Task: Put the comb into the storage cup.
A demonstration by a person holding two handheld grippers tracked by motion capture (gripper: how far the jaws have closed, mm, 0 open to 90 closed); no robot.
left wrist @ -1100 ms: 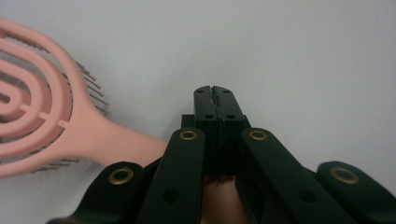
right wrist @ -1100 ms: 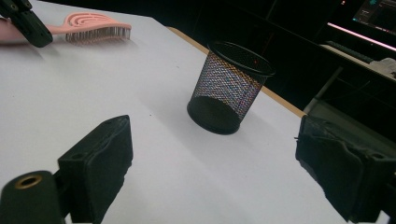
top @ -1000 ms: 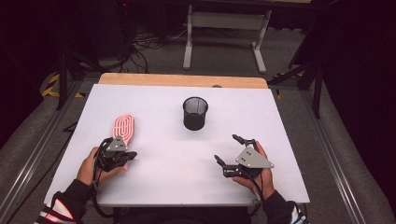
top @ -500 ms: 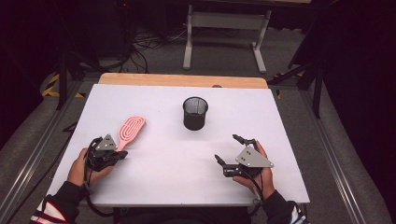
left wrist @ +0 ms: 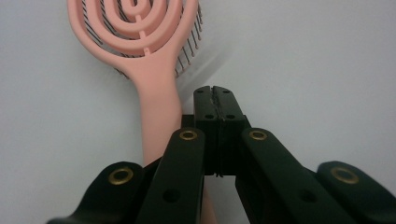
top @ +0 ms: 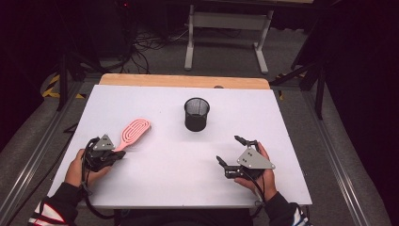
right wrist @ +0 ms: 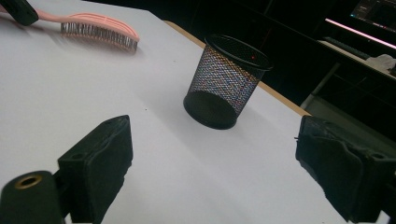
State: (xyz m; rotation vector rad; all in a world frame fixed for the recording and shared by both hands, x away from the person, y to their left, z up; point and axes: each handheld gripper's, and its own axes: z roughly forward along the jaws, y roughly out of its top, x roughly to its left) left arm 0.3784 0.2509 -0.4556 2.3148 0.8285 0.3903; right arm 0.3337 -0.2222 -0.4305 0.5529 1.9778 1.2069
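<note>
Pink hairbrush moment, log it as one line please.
left tongs shut beside pink hairbrush handle | right tongs open, empty | mesh cup upright | brush flat on table

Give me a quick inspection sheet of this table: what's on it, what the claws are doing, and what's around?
Surface: white table, wooden strip at far edge.
Job's things: pink hairbrush lying flat, bristles down; black mesh cup upright, apart from it.
Clutter: nothing seen.
Grippers: left claw shut, beside the brush handle, gripping nothing; right claw open, resting on the table.
Cables: tangle on the floor beyond the table.
Surroundings: grey stand, dark room.
</note>
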